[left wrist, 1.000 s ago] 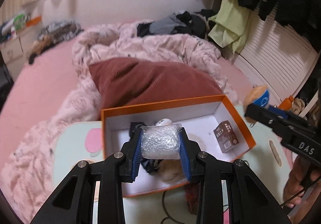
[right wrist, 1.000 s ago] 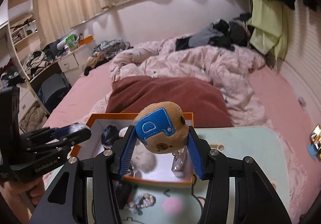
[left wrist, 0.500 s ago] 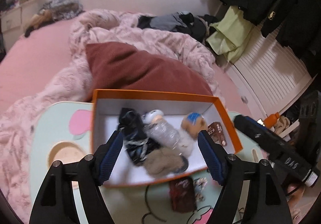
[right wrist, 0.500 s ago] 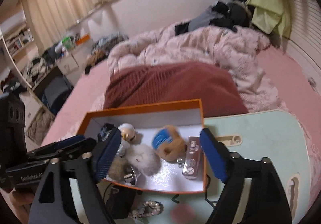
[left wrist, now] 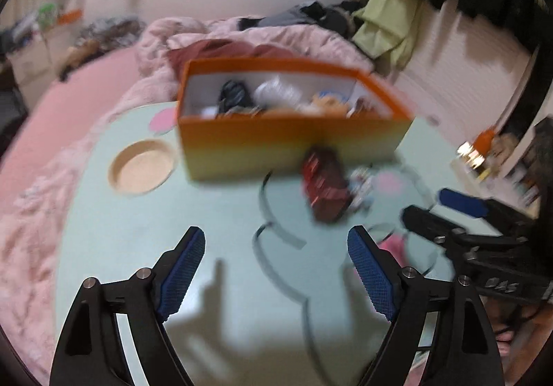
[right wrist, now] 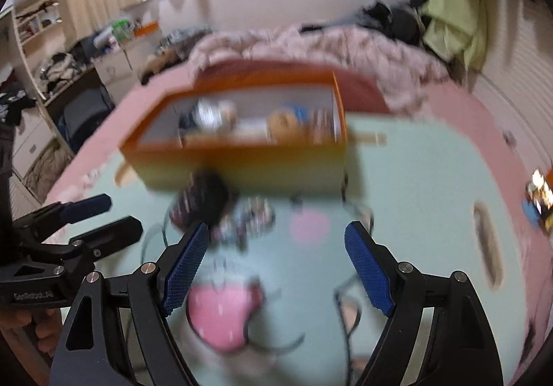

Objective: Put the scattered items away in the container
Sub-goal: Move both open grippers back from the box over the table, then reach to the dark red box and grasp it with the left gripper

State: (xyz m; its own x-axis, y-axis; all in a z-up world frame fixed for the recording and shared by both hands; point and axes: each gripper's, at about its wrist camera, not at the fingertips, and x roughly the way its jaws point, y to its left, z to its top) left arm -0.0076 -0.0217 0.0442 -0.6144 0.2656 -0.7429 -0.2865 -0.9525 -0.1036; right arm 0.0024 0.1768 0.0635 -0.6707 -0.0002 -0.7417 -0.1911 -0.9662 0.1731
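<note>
With both claws wide open & empty, left claw [left wrist: 276, 268] and right claw [right wrist: 276, 265], we should lower the left slowly over the dark red pouch [left wrist: 325, 187] at frame center, just below the orange box [left wrist: 290, 140].

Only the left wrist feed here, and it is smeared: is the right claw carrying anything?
Observer: No. The right claw is open, with nothing between its pads.
Operator: What lies closest to it?
Observer: A pink white-dotted item on the mint table, right in front of the claw.
Operator: And that smear beside the dark pouch?
Observer: It looks like a beaded string, lying outside the orange box.
</note>
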